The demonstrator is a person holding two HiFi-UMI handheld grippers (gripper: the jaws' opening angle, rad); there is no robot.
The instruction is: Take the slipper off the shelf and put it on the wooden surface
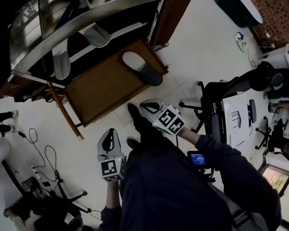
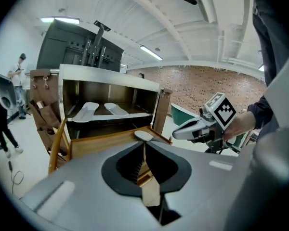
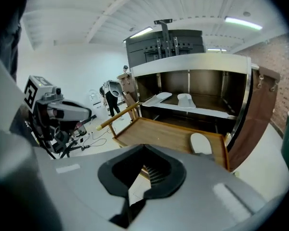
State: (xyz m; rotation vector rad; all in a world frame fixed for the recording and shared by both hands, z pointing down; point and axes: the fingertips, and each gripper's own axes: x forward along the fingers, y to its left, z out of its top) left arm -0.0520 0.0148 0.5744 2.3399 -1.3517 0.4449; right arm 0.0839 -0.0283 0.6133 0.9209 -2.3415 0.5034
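A pale floor lies under the wooden surface (image 1: 101, 93), and one slipper (image 1: 140, 67) rests at its right-hand corner; we hold the left gripper (image 1: 111, 134) and right gripper (image 1: 147, 106) just short of the wooden surface, both jaws closed together on nothing

The room is bright, lit evenly by long ceiling lamps (image 2: 151, 52) that show in both gripper views. In the head view the white floor (image 1: 202, 47) gives back a soft light and shadows are weak. The shelf interior (image 3: 207, 88) is dim. Both gripper views bend strongly toward the edges, with black corners, and the foreground close to the lens looks a little soft.
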